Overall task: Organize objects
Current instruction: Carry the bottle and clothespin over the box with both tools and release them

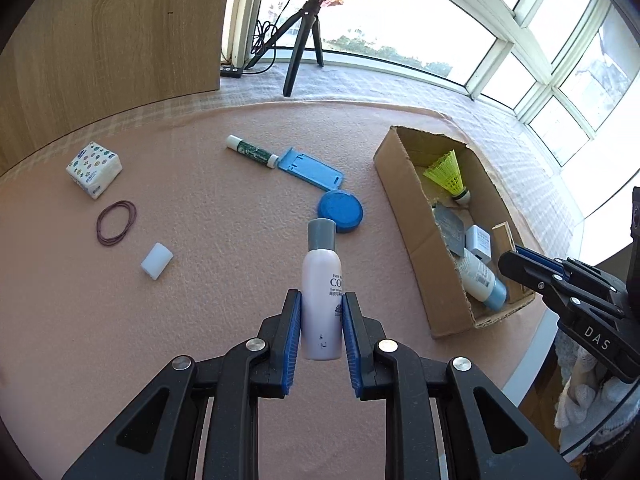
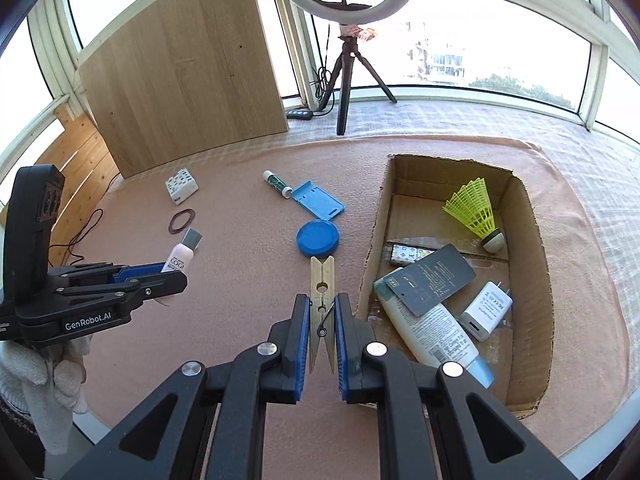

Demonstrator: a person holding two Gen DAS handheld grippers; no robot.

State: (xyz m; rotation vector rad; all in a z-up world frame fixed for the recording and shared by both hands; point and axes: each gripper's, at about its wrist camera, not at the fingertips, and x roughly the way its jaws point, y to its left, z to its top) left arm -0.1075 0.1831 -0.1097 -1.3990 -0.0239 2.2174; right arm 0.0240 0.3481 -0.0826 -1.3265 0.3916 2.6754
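I note my left gripper (image 1: 321, 320) clamped on a pale lotion bottle (image 1: 323, 300) with a grey cap, held above the pink mat (image 1: 200, 280), and my right gripper (image 2: 322, 320) closed on a wooden clothespin (image 2: 322, 300) just left of the cardboard box (image 2: 528, 280). The box holds a yellow shuttlecock (image 2: 476, 208), a white tube (image 2: 432, 328), a charger plug (image 2: 486, 310), a dark card (image 2: 434, 280) and a small patterned item. Left of the box, the mat carries a blue round lid (image 2: 318, 237), blue holder (image 2: 318, 202), glue stick (image 2: 276, 184), tissue pack (image 2: 181, 186) and rubber bands (image 2: 181, 220), with open mat near its front edge.
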